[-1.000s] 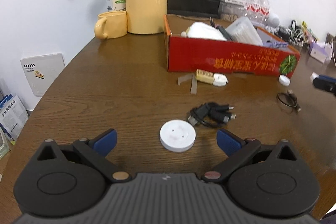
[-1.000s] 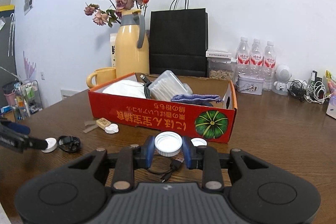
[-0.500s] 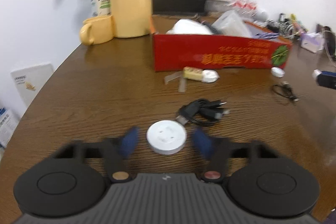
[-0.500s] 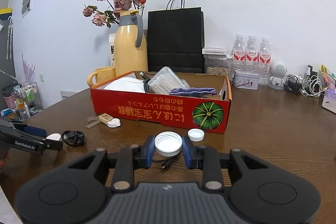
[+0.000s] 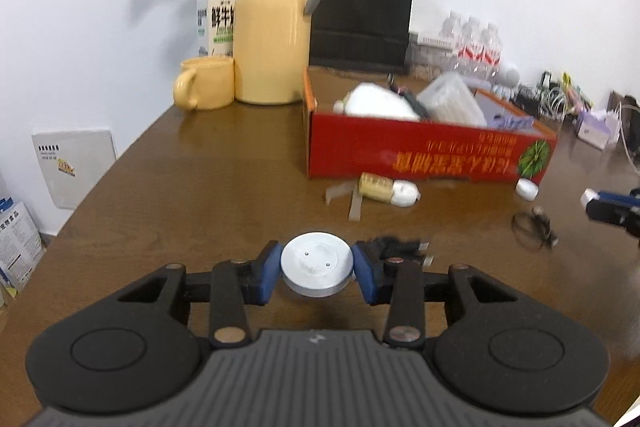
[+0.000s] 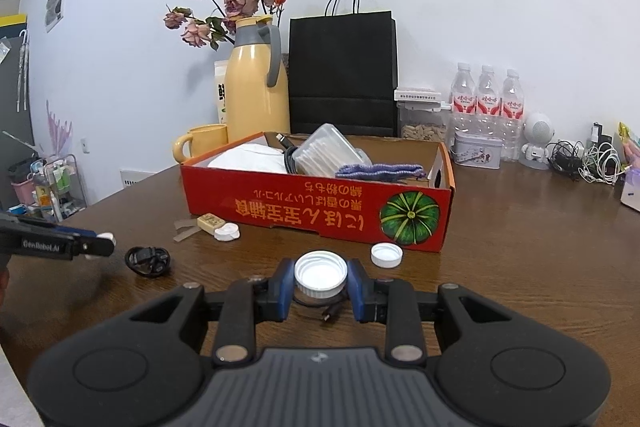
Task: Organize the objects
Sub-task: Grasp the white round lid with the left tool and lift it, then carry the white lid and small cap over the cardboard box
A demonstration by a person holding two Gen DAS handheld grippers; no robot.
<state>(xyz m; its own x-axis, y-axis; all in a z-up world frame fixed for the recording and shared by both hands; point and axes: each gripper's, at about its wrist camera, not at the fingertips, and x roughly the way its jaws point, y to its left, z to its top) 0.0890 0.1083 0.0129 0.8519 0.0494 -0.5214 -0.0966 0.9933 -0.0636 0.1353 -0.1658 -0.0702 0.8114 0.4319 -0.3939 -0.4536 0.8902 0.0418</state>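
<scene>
Two grips now: a second ago the left gripper [image 5: 318, 277] stood wide open around the white disc [image 5: 317, 264] on the table [image 5: 192, 187]; it has since closed on it and lifted it, while the right gripper [image 6: 321, 285] still pinches a cap [image 6: 321, 274], both probably bound for the box [image 6: 320, 211]

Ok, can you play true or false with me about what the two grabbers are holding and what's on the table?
1. The left gripper pinches a white round disc. True.
2. The right gripper is empty. False: it is shut on a white bottle cap.
3. Another white cap lies on the table by the red box. True.
4. The yellow mug sits inside the red box. False: it stands on the table beside the yellow jug.
</scene>
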